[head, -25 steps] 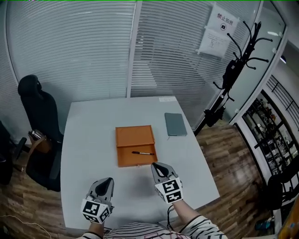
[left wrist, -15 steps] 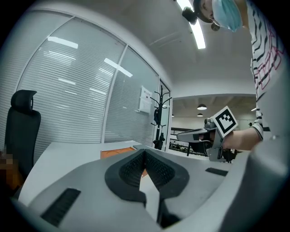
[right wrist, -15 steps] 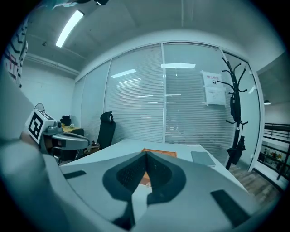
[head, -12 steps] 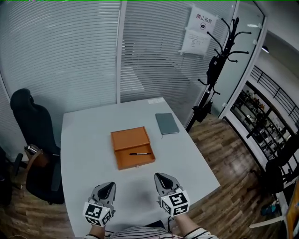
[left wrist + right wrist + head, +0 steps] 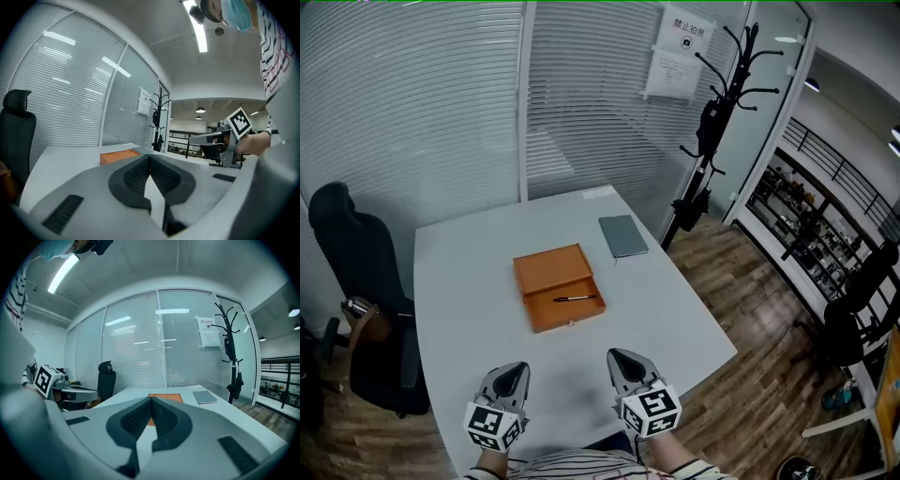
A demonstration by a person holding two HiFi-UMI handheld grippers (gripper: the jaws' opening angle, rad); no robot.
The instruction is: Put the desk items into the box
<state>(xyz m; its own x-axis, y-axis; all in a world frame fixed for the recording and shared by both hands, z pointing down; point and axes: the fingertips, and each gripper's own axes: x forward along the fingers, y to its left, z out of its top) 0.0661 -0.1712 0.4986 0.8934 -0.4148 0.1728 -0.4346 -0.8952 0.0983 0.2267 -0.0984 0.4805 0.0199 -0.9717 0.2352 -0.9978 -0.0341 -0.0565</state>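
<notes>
Since the earlier frames the whole view has been drawn back and swung, so that the orange box (image 5: pixel 546 274) and the grey notebook (image 5: pixel 622 235) are now seen smaller and farther from the near edge of the white surface (image 5: pixel 464 281). Neither thing appears to have been shifted on the surface itself. Both tongs have been kept low at the near edge, the left tongs (image 5: pixel 513 373) at near left and the right tongs (image 5: pixel 622 360) at near right, well apart from the box. In the left gripper view the jaws are seen pressed together at their tips with nothing between them, and the same is shown for the right tongs in the right gripper view, so nothing is carried. A black pen (image 5: pixel 575 298) is seen lying inside the box, across its near half, so that item can be judged already stowed. The notebook lies flat on the surface, beyond the far right corner of the box and apart from it, and is judged to be the item remaining. The pull-back is read as a pause, not progress: no reach is under way, and a long forward reach with the right tongs spread first would be called for. A thin, flat cover may prove hard to lift by its edge. A black chair (image 5: pixel 347 244) is seen off the surface at the left.
</notes>
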